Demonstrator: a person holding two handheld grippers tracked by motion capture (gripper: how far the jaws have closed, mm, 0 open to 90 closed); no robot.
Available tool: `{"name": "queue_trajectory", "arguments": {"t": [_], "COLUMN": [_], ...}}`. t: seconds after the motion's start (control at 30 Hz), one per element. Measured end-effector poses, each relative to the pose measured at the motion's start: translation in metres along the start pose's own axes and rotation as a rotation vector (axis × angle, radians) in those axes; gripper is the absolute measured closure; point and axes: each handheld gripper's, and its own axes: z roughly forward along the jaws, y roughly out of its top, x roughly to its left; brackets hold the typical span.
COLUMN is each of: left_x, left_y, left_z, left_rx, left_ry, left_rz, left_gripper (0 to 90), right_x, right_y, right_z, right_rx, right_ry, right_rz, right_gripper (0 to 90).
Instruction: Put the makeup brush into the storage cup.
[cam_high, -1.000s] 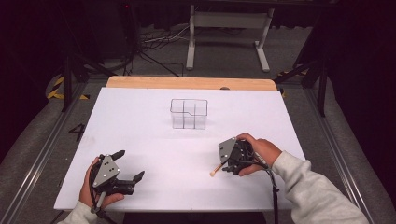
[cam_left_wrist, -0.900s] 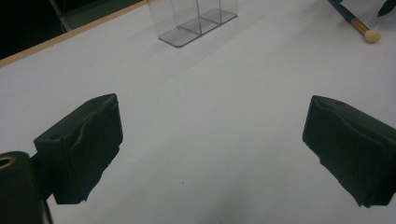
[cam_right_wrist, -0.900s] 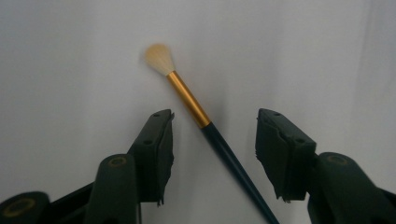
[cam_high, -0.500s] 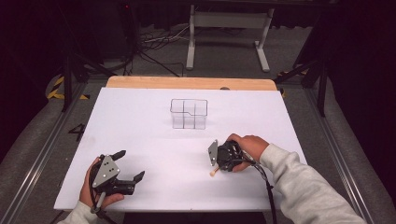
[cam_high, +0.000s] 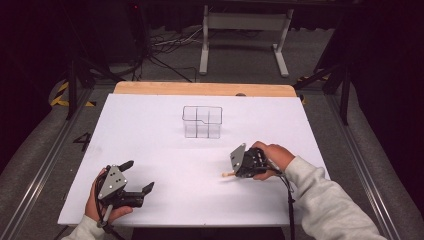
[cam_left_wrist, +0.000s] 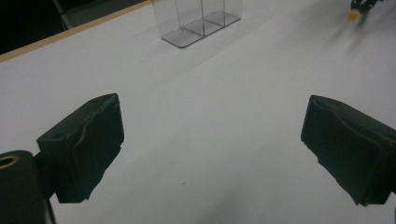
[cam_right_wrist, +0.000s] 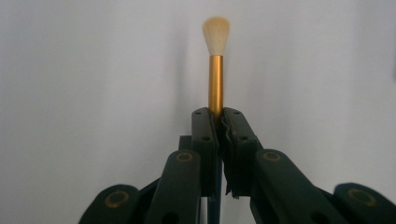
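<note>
A clear divided box (cam_high: 202, 121) stands on the white tabletop (cam_high: 150, 130) toward the far side, its compartments empty as far as I can see — in my left gripper view its base (cam_left_wrist: 201, 28) shows nothing inside. I read no label or writing on it. My right gripper (cam_high: 240, 165) sits nearer me and to the right of the box, its fingers (cam_right_wrist: 205, 140) clamped together on a small brush (cam_right_wrist: 215, 70) — gold ferrule, pale bristle tip pointing away from the fingers. In the high view the brush tip (cam_high: 227, 174) pokes out low over the tabletop. My left gripper (cam_high: 137, 177) rests near the front left edge, fingers (cam_left_wrist: 84, 140) spread wide apart, holding nothing.
</note>
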Motion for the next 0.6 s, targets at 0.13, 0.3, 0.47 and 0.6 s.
{"name": "queue_trajectory", "arguments": {"t": [0.13, 0.3, 0.47, 0.6], "left_x": [0.000, 0.002, 0.004, 0.008], "left_y": [0.000, 0.000, 0.000, -0.002], "left_z": [0.000, -0.002, -0.003, -0.006], "left_rx": [0.004, -0.009, -0.025, -0.041], "left_ry": [0.001, 0.008, 0.045, 0.063], "left_rz": [0.001, -0.006, -0.014, -0.041], "left_gripper": [6.7, 6.6, 5.9, 6.3], "right_x": [-0.003, -0.002, 0.000, 0.001], "right_y": [-0.017, -0.034, -0.040, -0.043], "right_z": [-0.022, -0.038, -0.045, -0.048], "right_rx": [-0.194, -0.399, -0.480, -0.542], "right_ry": [-0.115, -0.221, -0.271, -0.305], "right_rz": [0.117, 0.252, 0.311, 0.364], "right_gripper": [84.8, 84.9, 84.8, 84.9]}}
